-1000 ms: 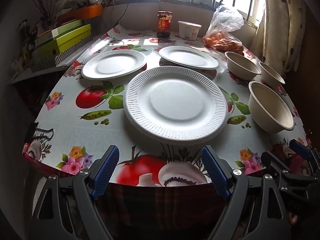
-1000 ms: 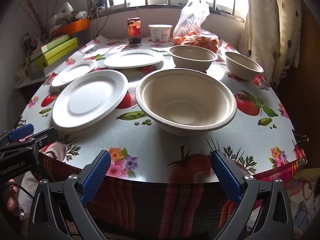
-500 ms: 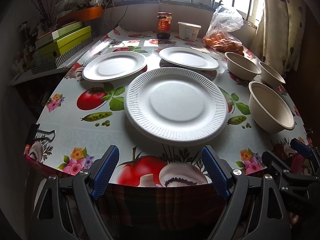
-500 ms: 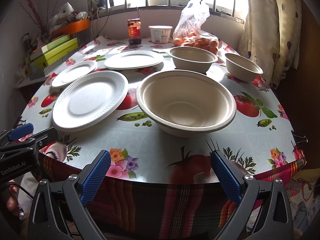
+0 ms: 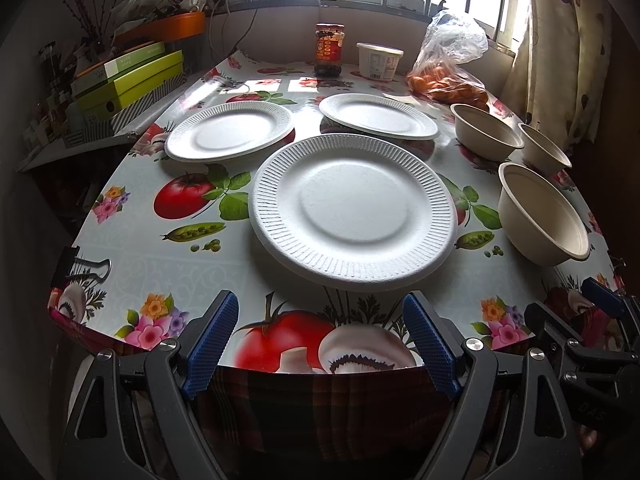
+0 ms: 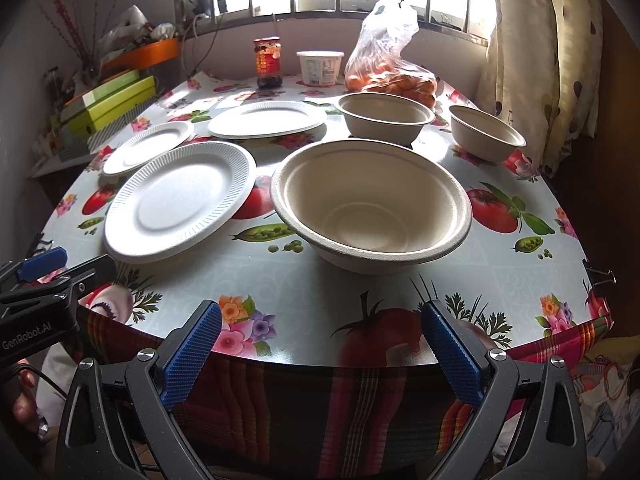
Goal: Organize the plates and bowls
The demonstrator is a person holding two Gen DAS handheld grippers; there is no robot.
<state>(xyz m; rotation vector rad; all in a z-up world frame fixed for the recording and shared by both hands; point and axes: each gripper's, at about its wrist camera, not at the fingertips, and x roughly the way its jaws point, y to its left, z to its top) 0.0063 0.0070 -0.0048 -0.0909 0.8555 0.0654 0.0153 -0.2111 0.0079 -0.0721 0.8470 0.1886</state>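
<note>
Barely shifted since a second ago: table scene sits a touch lower and nearer in both views.

Left wrist view: left gripper (image 5: 320, 346) at bottom centre, jaws spread wide, holding nothing, short of the table edge (image 5: 120, 240). Nearest plate (image 5: 352, 210) dead centre, just beyond the fingertips. Second plate (image 5: 230, 132) upper left, third plate (image 5: 378, 115) upper centre. Three bowls along the right: nearest bowl (image 5: 544, 212), middle bowl (image 5: 486, 131), far bowl (image 5: 544, 150). Right gripper's blue tip poking in at lower right.

Right wrist view: right gripper (image 6: 320, 354) at bottom centre, equally wide open and empty. Nearest bowl filling the centre, nearest plate touching its left side or just beside it. Jar (image 6: 267, 62), tub (image 6: 320, 67) and bag of oranges (image 6: 390, 68) along the top.
</note>
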